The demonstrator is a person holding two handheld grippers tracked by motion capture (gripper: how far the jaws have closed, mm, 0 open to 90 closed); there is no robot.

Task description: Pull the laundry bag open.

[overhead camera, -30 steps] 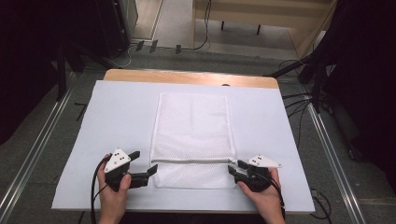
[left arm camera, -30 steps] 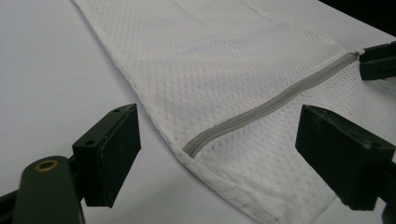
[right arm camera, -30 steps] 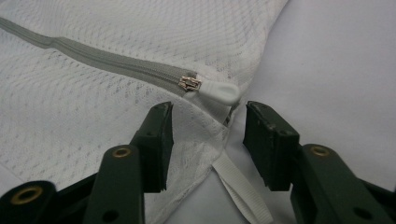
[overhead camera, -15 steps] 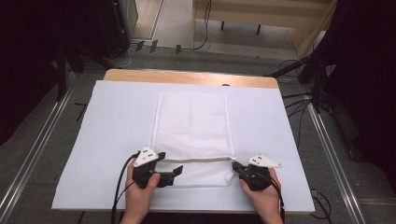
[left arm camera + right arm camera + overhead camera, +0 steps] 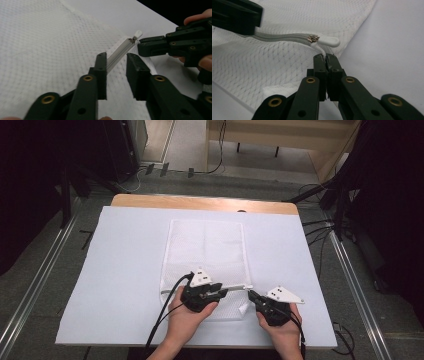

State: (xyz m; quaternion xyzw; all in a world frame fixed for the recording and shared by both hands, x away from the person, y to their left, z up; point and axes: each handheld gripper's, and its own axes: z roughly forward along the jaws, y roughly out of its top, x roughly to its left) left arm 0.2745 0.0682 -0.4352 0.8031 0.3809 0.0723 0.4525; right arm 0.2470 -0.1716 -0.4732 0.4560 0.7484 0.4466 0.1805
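Standing by the table point(image 5: 125, 270), I'd say the zip of the white mesh laundry bag point(image 5: 205, 245) is the job in hand, and it sits at the grasping stage. The bag lies flat on the white sheet, its zipped edge toward the person. Starting at the left, the left gripper point(image 5: 222, 293) rests over the grey zipper tape point(image 5: 120, 53), jaws parted a little and straddling it without pinching, as its own view shows. Further right along that tape the small metal slider and its white pull tab point(image 5: 329, 41) sit at the bag's right corner. Just beside the tab, the right gripper point(image 5: 251, 295) has its jaws pressed together on a fold of the mesh corner point(image 5: 324, 53), anchoring the bag. My guess is that the next move calls for the left jaws to travel along the tape to the tab, close on it, then draw it leftward while the right holds firm.
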